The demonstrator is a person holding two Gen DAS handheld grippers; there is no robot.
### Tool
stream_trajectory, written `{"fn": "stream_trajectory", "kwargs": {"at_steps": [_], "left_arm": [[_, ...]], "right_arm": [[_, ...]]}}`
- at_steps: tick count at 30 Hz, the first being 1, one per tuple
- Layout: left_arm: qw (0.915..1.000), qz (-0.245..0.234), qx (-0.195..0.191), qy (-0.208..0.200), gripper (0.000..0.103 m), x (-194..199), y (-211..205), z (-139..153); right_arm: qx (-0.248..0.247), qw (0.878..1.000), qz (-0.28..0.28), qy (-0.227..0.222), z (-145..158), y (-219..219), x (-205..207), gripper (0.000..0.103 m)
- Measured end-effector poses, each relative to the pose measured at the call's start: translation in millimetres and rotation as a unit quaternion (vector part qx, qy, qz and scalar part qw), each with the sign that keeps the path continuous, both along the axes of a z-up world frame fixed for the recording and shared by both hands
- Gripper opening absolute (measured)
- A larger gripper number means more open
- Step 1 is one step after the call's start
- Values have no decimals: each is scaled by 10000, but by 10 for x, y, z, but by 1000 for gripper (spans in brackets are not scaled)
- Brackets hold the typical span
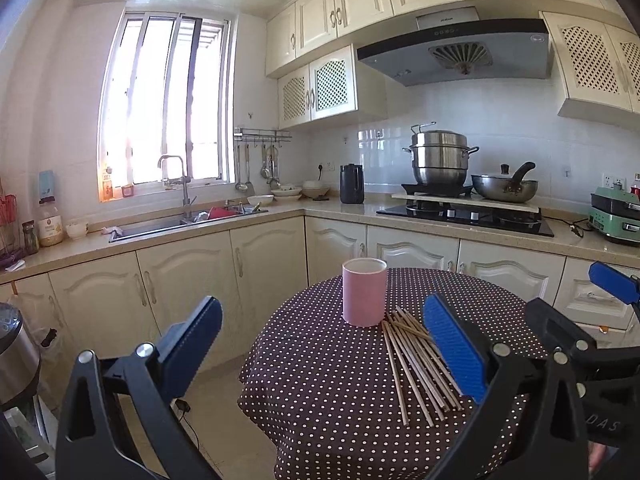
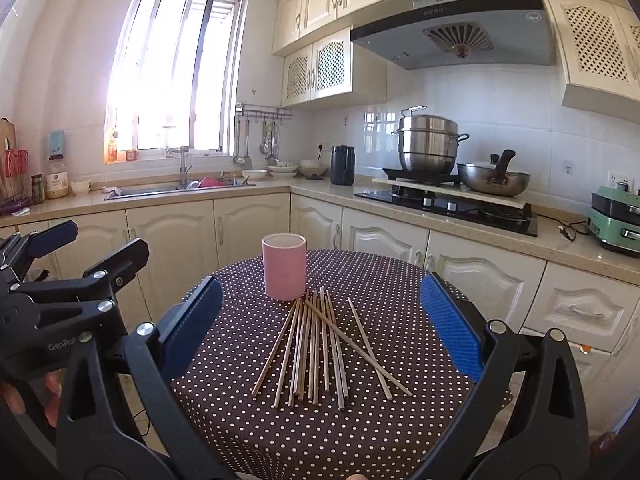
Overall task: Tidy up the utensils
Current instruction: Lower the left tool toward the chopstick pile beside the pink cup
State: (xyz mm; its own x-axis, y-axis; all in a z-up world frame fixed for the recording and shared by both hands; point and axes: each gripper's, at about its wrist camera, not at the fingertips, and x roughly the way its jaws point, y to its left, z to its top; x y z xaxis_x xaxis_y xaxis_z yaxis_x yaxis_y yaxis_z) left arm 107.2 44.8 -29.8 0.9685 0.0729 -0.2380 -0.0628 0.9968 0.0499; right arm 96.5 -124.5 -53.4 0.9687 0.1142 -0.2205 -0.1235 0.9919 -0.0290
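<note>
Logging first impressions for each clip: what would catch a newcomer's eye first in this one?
Most likely the loose fan of wooden chopsticks on the brown polka-dot tablecloth, just in front of the upright pink cup at the table's far side. Framing them are the wide-open blue pads of the right gripper; the left gripper is open too, off to the table's left. Behind, a steel steamer pot shines on the stove.

Left gripper (image 1: 322,340) spread wide, raised above the table (image 1: 320,400), level, empty. Right gripper (image 2: 320,320) likewise wide apart, above the table's near edge, just beside the left.
</note>
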Motion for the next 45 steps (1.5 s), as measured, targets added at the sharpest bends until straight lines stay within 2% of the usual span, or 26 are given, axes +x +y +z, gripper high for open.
{"fn": "stream_trajectory", "kwargs": {"at_steps": [8,14,16,18,19,21,27,28,30,35,37,40,43,45], "left_arm": [[9973,-92,-138,715,99,661,89,-266],[9873,-249,-297,1540,98,1203,104,-556],[9812,-303,-340,1876,90,1388,99,-657],[9760,-307,-346,2128,70,1539,79,-747],[9718,-335,-401,2298,67,1633,78,-807],[9622,-482,-538,2625,61,1765,68,-907],[9426,-638,-439,3248,60,2049,26,-1099],[9398,-632,-475,3325,60,2092,44,-1119],[9285,-684,-579,3602,60,2219,71,-1203],[9143,-660,-706,3934,60,2408,61,-1295],[9050,-765,-670,4130,60,2474,-30,-1373],[9004,-815,-474,4247,60,2551,-194,-1460],[8896,-876,-513,4454,60,2658,-313,-1561],[8897,-852,-342,4473,60,2720,-399,-1597]], "right_arm": [[-66,9985,88,532,-181,25,566,97],[-244,9944,200,1005,-352,-53,1035,97],[-372,9919,232,1194,-426,-92,1202,97],[-400,9891,331,1376,-496,-143,1340,97],[-410,9874,381,1483,-530,-170,1407,97],[-446,9830,484,1716,-599,-224,1537,85],[-322,9675,803,2376,-730,-429,1865,63],[-283,9647,845,2478,-740,-465,1920,62],[-143,9571,949,2733,-770,-534,2020,60],[69,9403,1084,3226,-878,-665,2239,54],[132,9322,1142,3432,-949,-689,2316,53],[127,9210,1235,3692,-1050,-688,2420,47],[71,9124,1304,3879,-1109,-683,2491,47],[-10,9092,1334,3944,-1114,-690,2534,47]]}}
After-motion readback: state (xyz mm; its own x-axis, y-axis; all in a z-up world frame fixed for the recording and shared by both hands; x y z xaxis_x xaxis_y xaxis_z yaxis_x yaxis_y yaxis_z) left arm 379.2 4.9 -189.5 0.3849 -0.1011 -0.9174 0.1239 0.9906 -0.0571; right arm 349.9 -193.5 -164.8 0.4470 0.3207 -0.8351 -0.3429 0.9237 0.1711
